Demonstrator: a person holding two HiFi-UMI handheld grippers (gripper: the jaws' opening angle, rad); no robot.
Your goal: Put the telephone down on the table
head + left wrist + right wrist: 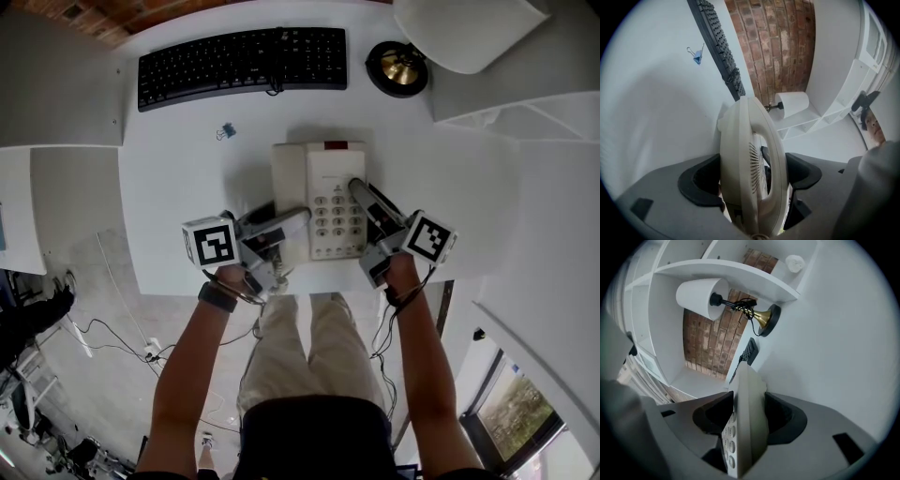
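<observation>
A cream push-button telephone [333, 202] lies flat over the front middle of the white table [178, 187]; I cannot tell whether it rests on it. Its handset [289, 183] sits in the cradle along the left side. My left gripper [295, 221] comes in from the front left and is shut on the handset [750, 159], which fills the gap between its jaws. My right gripper [361, 194] reaches in from the front right. Its jaws clamp the telephone's right edge [747, 427], keypad side to the left, with both pads against it.
A black keyboard [242, 66] lies across the back of the table, with a blue binder clip [225, 131] in front of it. A brass lamp base [397, 68] and its white shade [464, 28] stand at the back right. The table's front edge runs just behind both grippers.
</observation>
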